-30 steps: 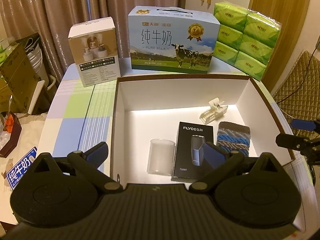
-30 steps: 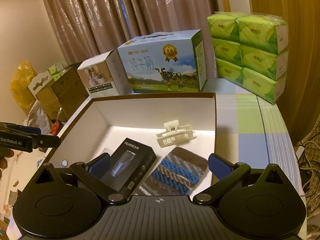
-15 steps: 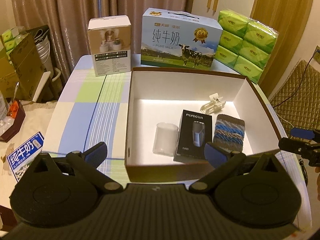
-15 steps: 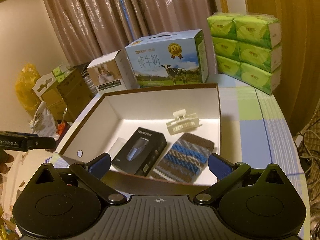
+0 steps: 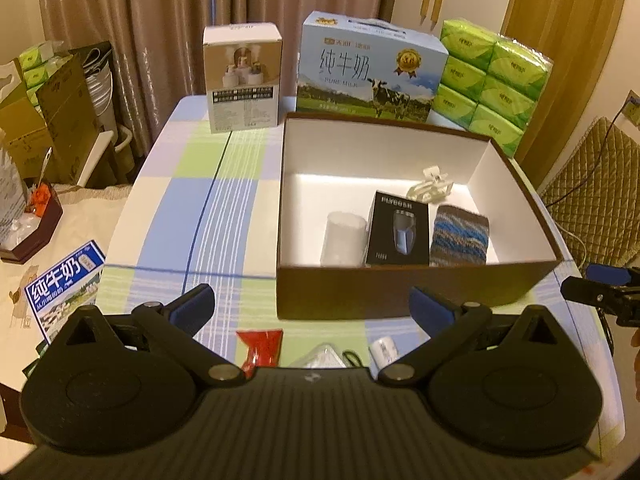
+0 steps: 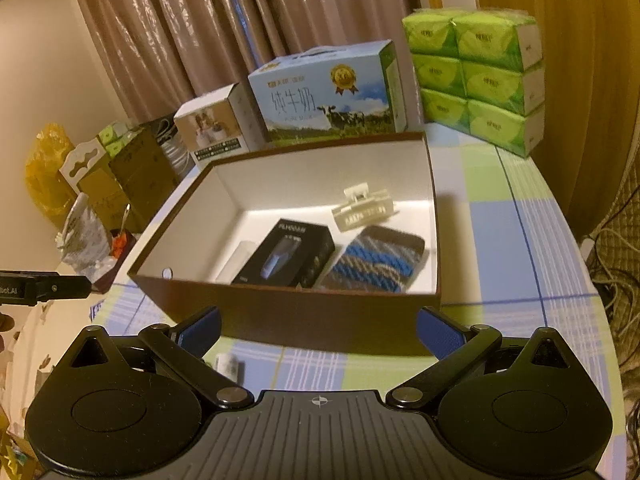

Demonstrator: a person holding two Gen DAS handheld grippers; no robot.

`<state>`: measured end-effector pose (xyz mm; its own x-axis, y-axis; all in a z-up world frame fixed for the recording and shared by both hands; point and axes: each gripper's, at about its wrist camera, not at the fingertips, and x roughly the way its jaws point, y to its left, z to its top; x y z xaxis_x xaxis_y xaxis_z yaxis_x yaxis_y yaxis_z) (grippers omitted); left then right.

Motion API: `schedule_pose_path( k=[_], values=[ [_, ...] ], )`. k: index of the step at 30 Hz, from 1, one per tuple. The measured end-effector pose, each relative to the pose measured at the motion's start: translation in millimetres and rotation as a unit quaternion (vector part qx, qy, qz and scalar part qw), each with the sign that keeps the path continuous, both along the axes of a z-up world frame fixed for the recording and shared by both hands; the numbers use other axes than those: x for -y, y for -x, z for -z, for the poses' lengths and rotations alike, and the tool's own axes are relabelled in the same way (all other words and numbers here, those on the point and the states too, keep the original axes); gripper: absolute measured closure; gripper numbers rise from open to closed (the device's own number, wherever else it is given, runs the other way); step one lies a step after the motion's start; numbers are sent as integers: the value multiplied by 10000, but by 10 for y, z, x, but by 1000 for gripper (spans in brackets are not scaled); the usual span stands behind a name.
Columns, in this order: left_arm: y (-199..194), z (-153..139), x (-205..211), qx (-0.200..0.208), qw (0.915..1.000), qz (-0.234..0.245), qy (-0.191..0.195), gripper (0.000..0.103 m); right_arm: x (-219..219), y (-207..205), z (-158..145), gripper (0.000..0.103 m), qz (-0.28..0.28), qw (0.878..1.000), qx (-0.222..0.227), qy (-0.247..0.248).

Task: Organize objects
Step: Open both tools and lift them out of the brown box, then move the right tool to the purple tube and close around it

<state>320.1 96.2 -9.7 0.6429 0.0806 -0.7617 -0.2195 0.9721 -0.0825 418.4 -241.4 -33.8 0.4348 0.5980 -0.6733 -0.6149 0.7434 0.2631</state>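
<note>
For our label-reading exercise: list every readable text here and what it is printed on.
"纯牛奶", "PURE MILK": milk carton.
"纯牛奶": blue leaflet.
"FLYCO": black box, blurred; its small print is unreadable.
White box, tissue packs: print too small to read.

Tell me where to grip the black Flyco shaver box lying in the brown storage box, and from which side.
Grip the black Flyco shaver box across its two long edges, near the middle, coming straight down from above. It lies flat on the floor of the brown storage box, between a translucent plastic cup and a striped knitted pouch, so gaps are tight.
</note>
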Motion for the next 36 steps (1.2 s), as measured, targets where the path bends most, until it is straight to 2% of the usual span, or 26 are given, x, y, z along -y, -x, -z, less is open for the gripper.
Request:
schedule_pose_path(
  k=[9, 13, 23, 36],
  values=[
    [236, 187, -34, -197, 9997, -129, 120, 1, 121, 198, 196, 2, 137, 9995, -168, 226],
    [342, 266, -39, -297, 9994, -180, 36, 1, 206, 287, 314, 2, 194, 9988, -355, 292],
    [624, 528, -194, -695, 9966, -433, 134, 1, 367, 457, 577, 2, 255, 9950, -767, 585],
    [832, 809, -254, -1084, 9917, -649, 253, 1, 270, 643, 828, 2, -4, 9906, -953, 984]
  ],
)
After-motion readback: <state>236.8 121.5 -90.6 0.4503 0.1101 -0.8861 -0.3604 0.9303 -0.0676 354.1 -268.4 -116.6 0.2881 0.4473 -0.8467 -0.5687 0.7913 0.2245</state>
